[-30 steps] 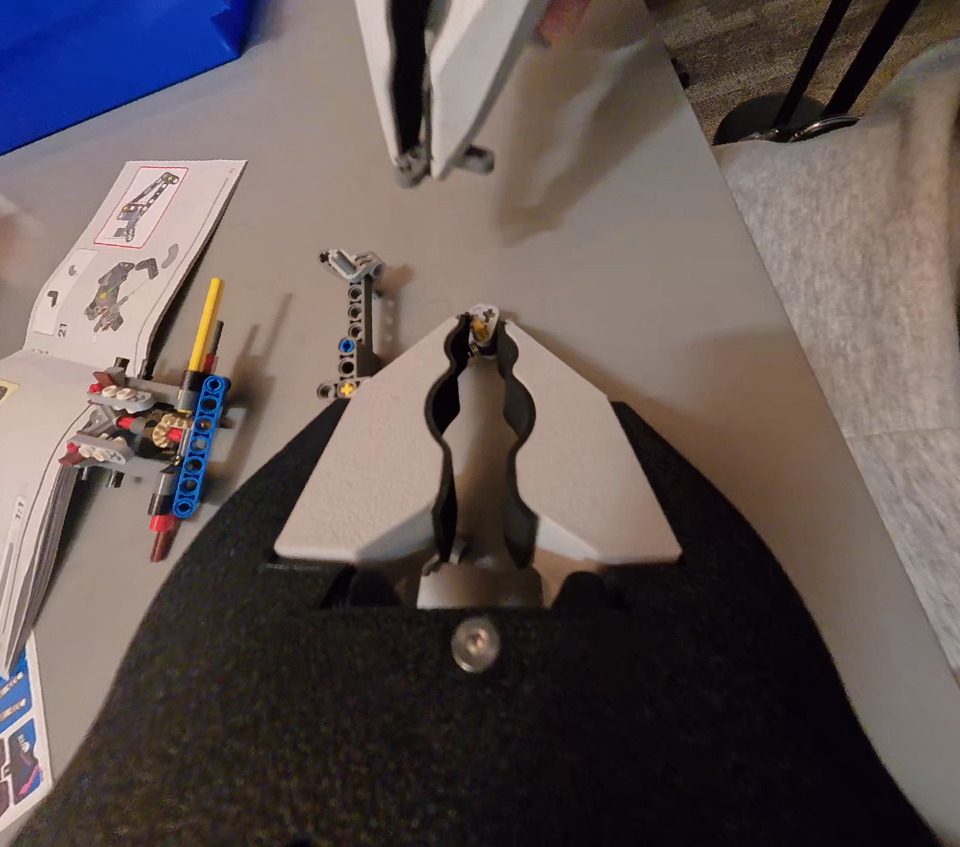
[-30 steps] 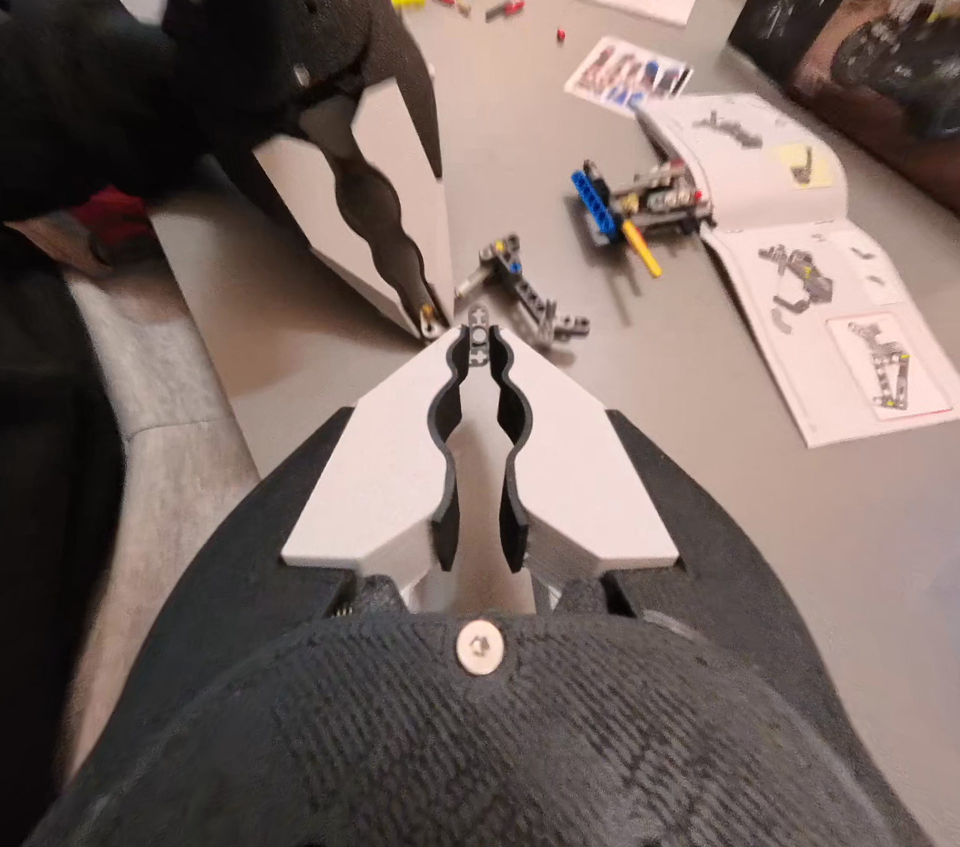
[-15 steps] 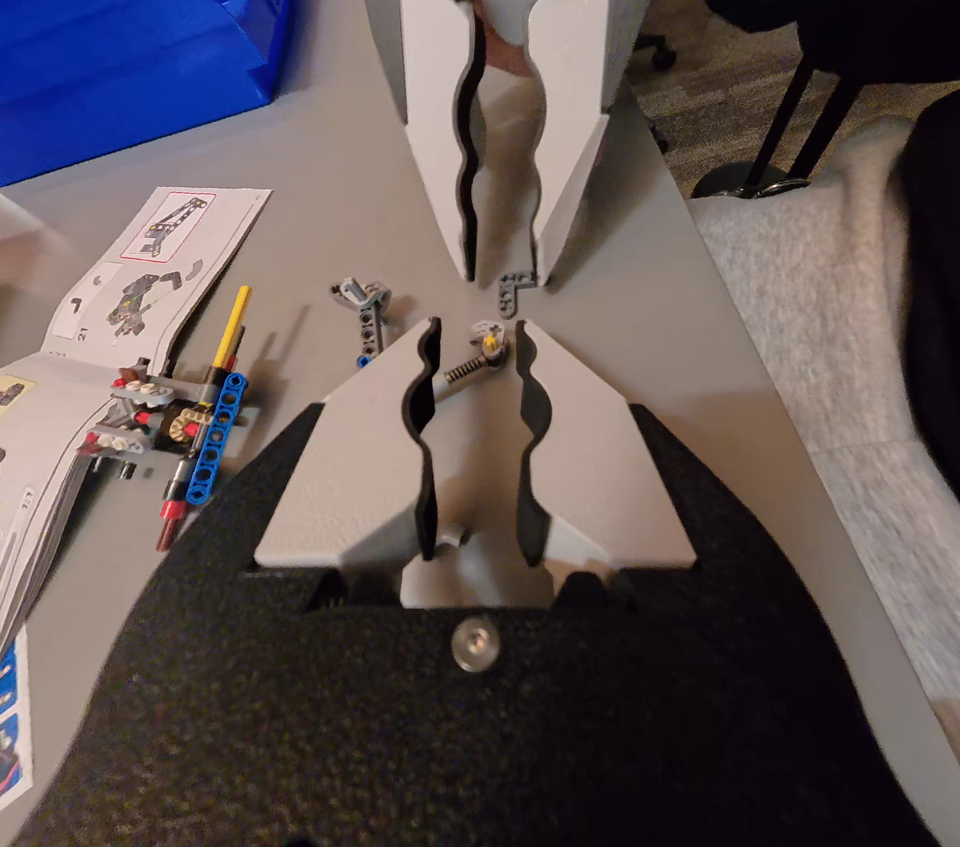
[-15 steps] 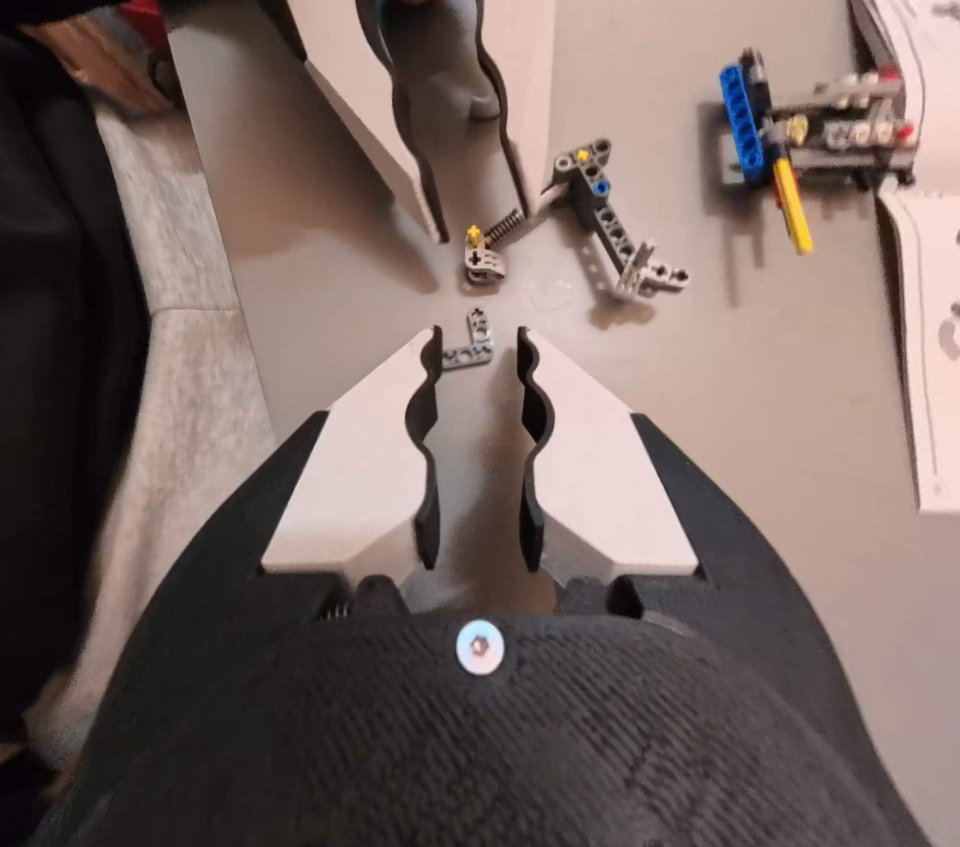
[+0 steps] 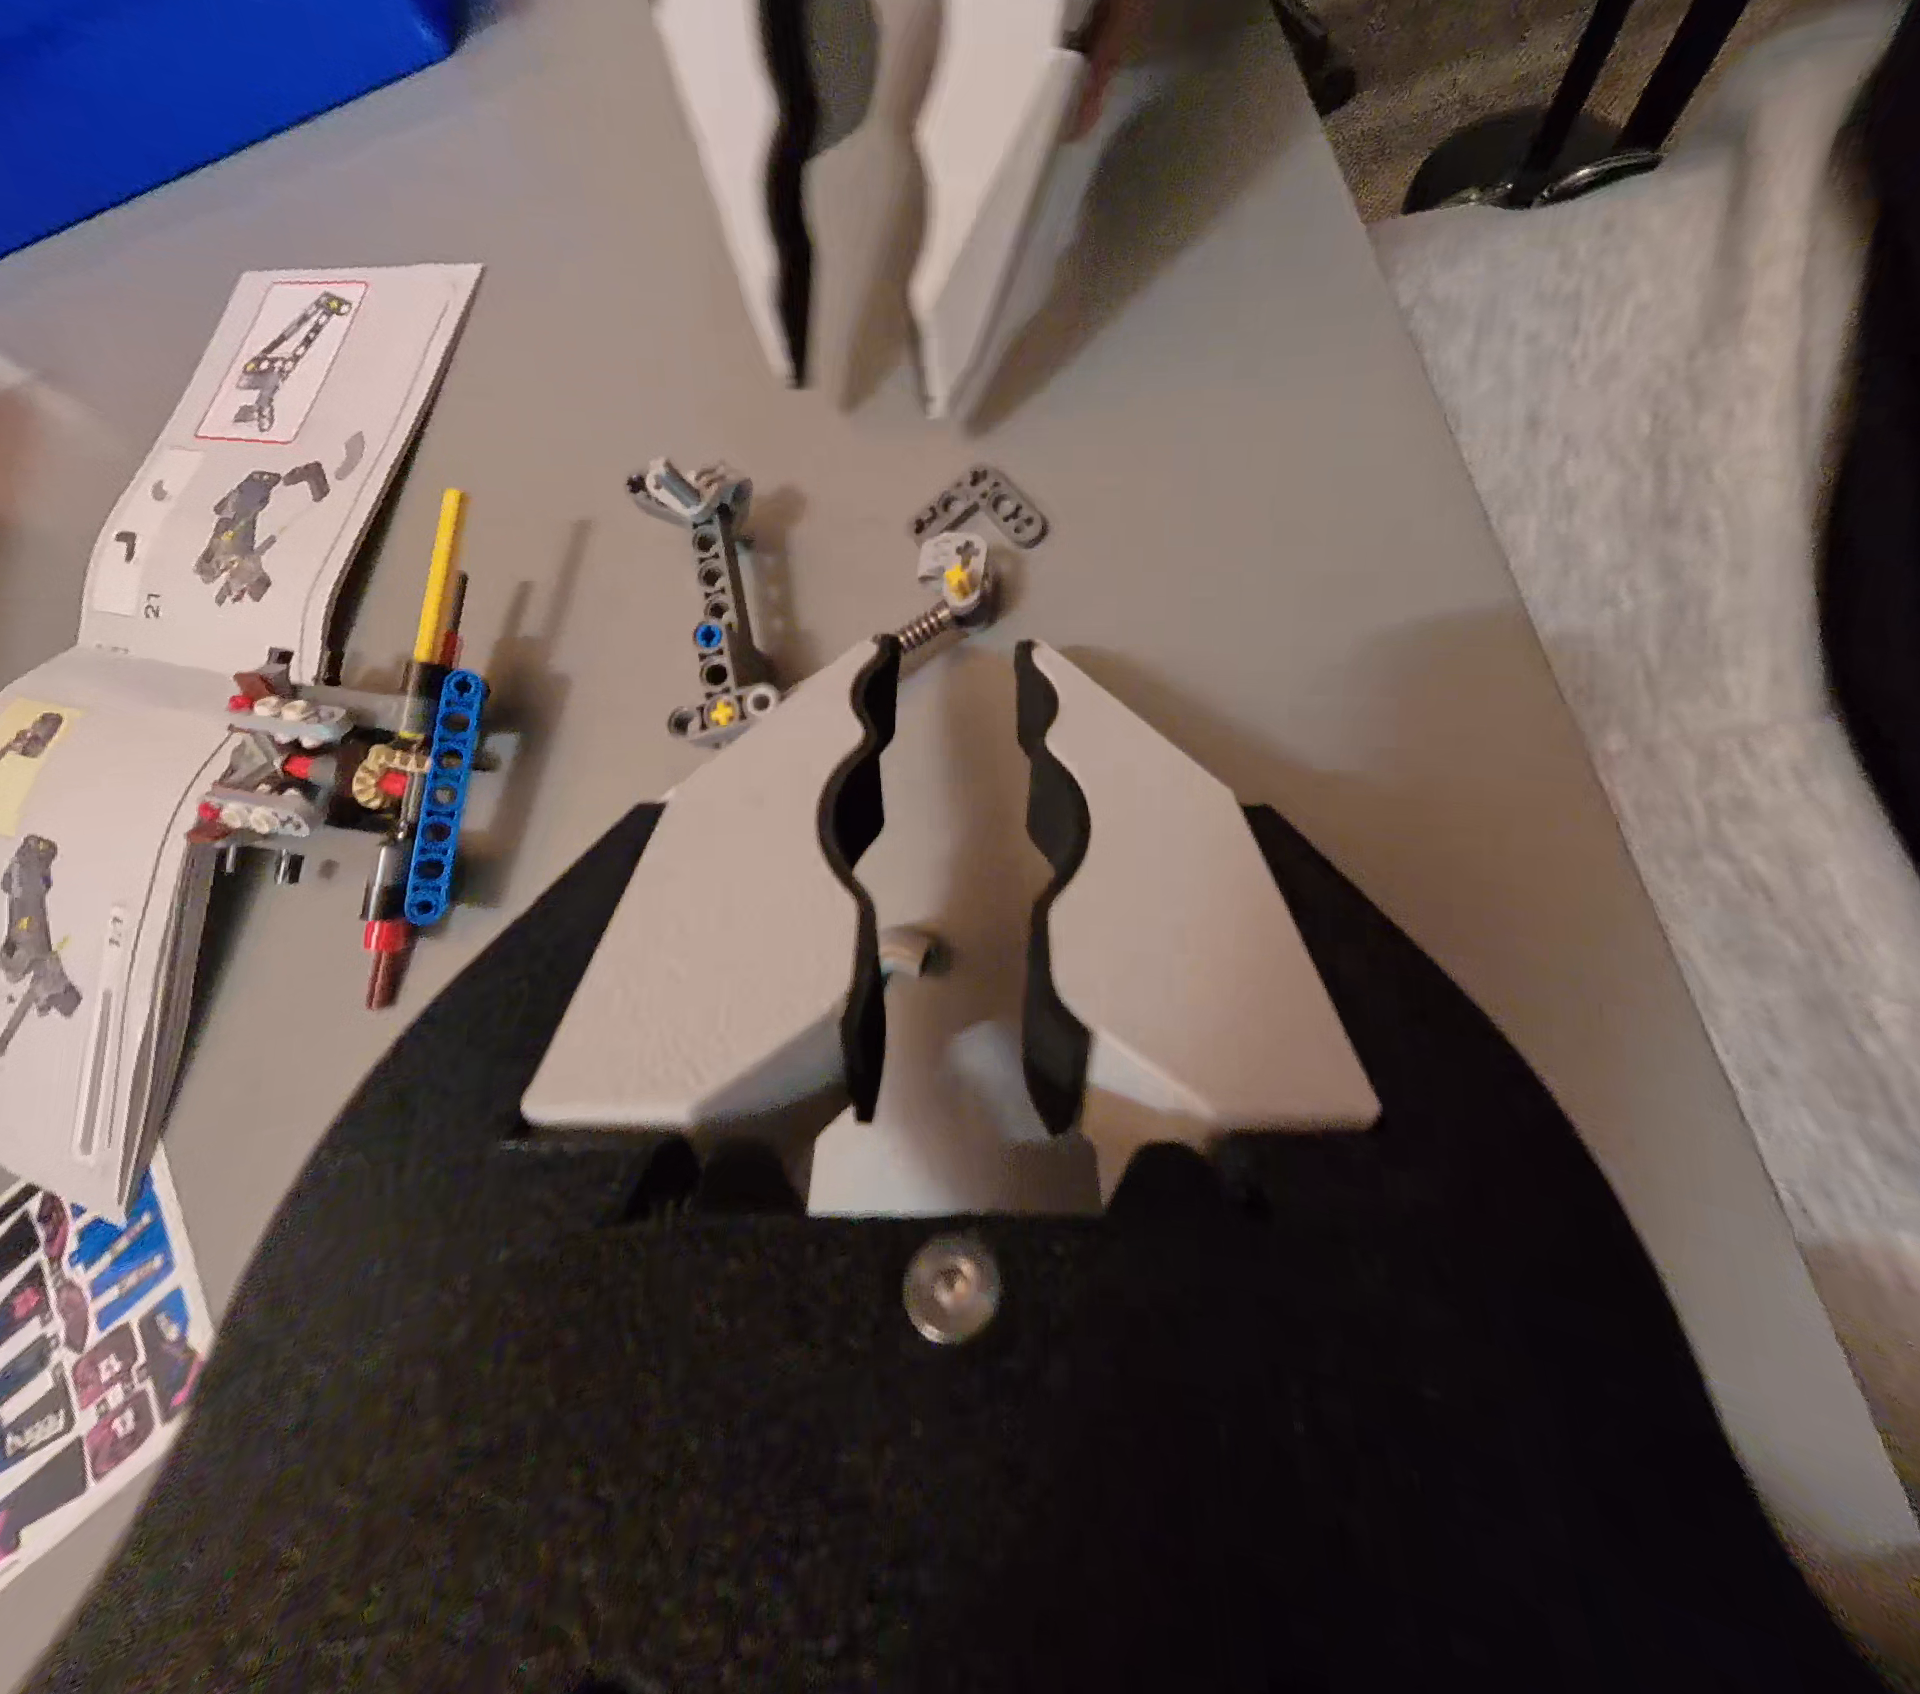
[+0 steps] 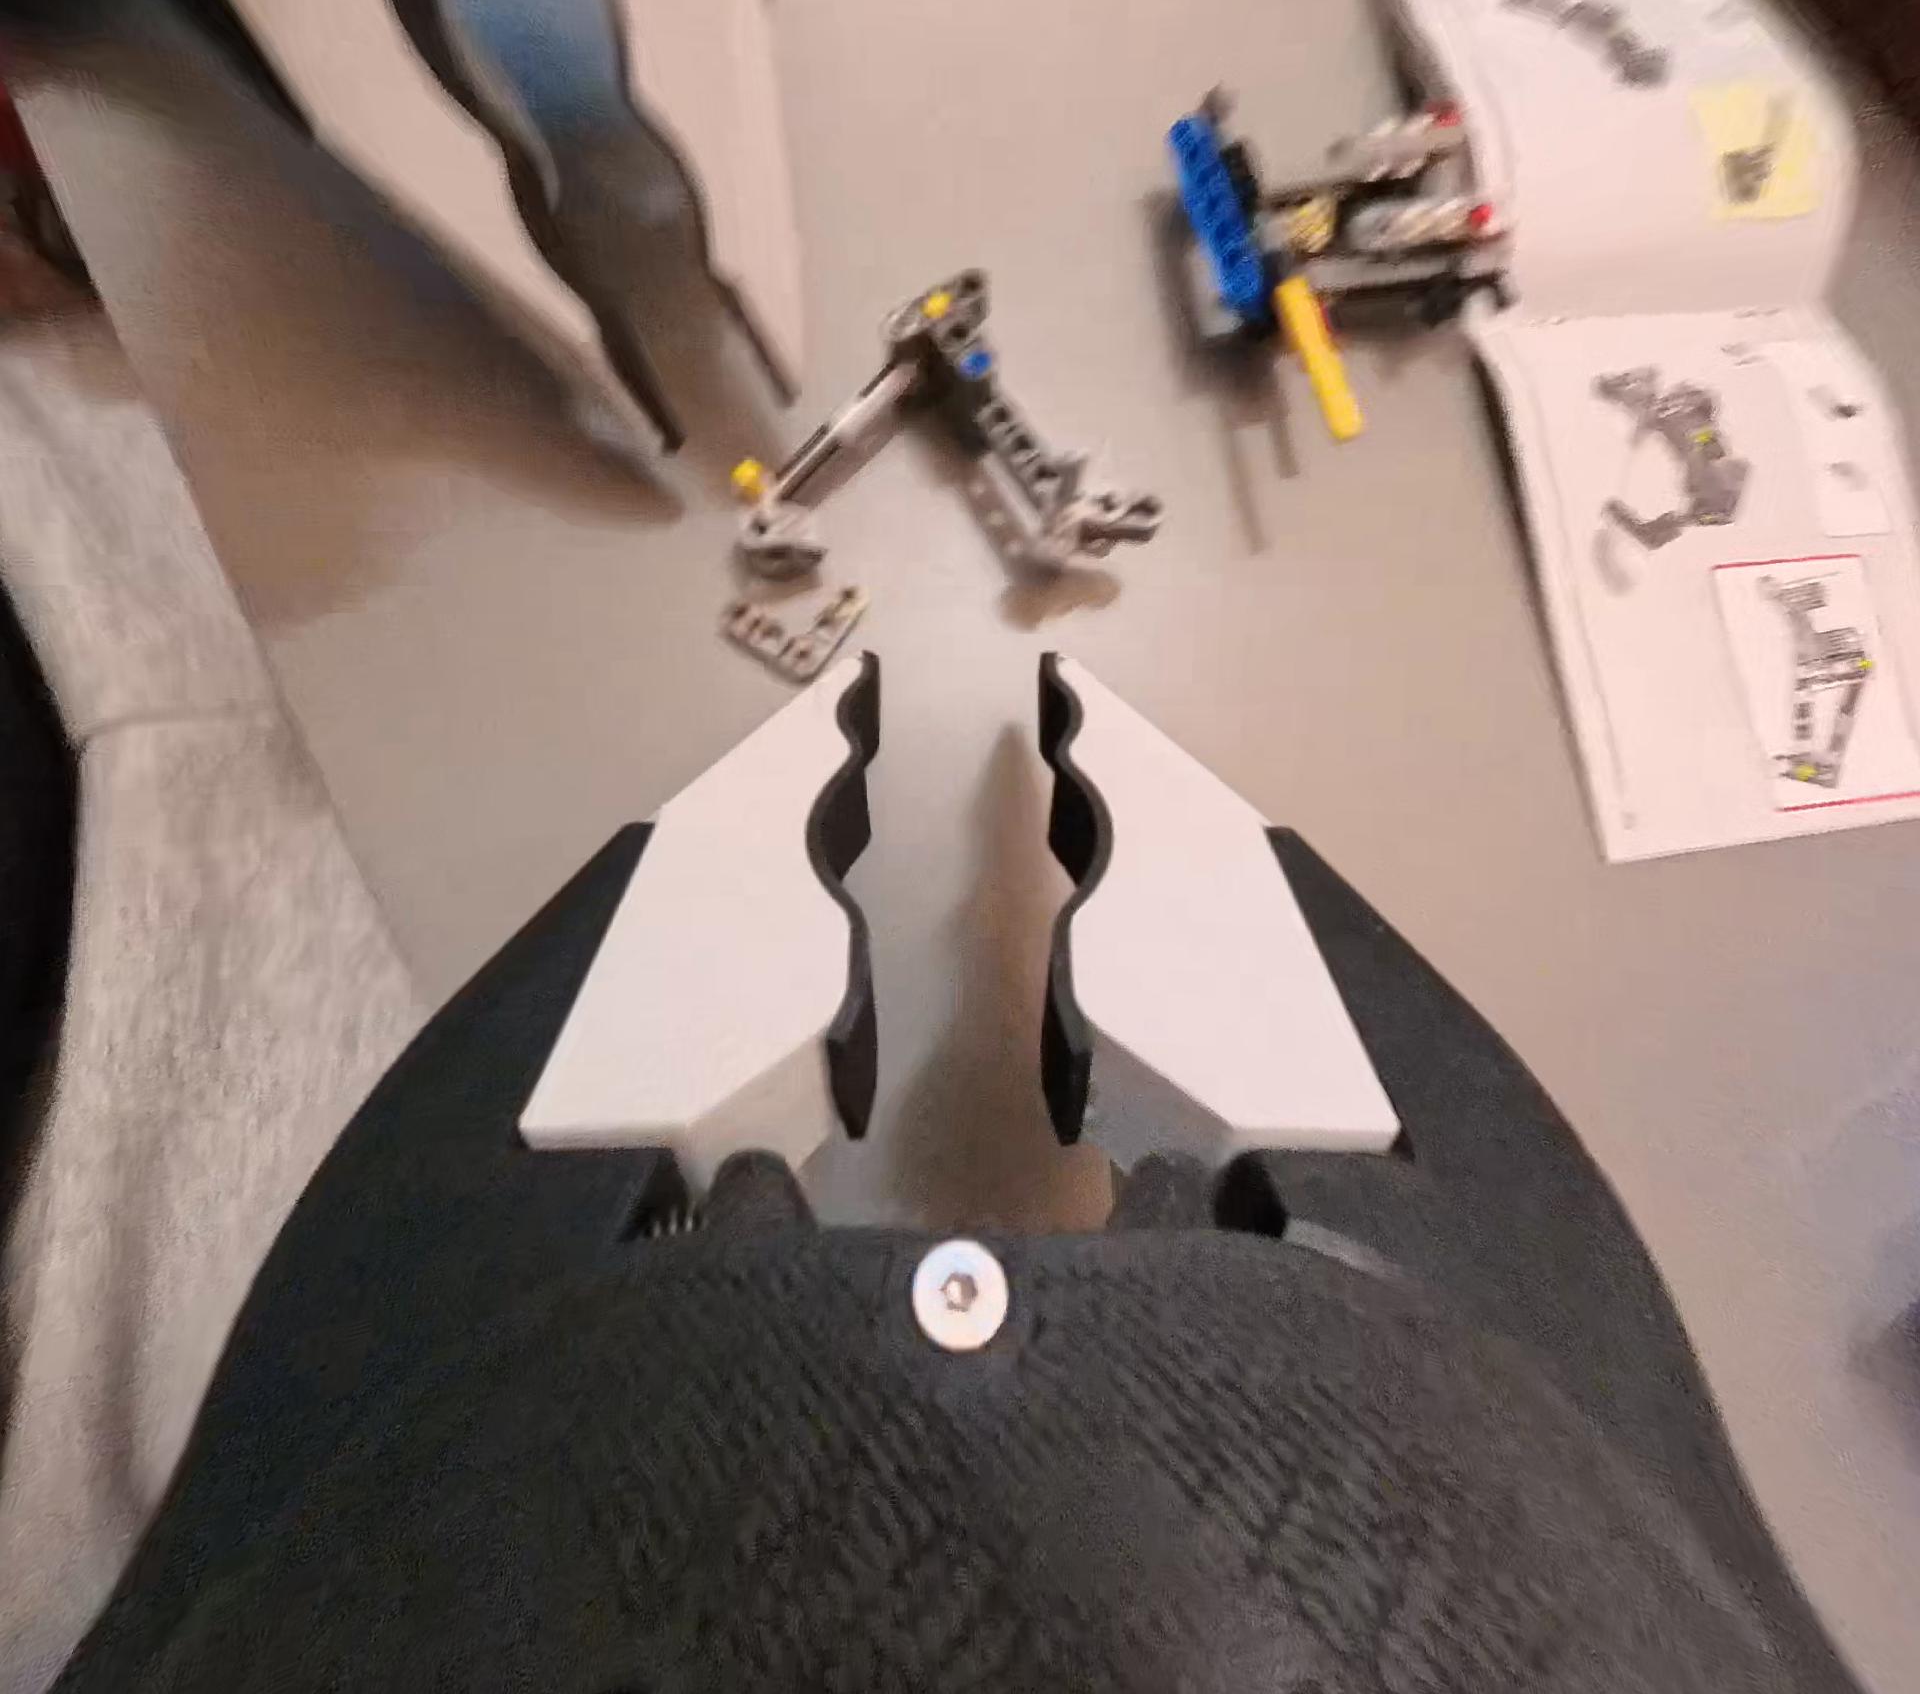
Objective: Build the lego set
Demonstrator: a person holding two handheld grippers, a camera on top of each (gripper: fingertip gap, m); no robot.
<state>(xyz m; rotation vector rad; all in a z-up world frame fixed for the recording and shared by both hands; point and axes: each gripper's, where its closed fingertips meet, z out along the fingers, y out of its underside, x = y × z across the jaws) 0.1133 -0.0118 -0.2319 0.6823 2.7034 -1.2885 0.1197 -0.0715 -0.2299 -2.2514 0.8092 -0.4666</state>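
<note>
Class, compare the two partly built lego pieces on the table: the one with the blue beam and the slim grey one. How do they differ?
The blue-beam assembly is bulky and many-coloured, with a yellow rod; the grey arm is slim and mostly grey. The blue-beam assembly rests against the open instruction booklet; the grey arm lies apart, near the left gripper. Both lie on the table, ungripped.

Grey table (image 5: 1195,501): lego bits (image 5: 717,595), manual (image 5: 156,605), prob. sticker sheet (image 5: 73,1353).
</note>
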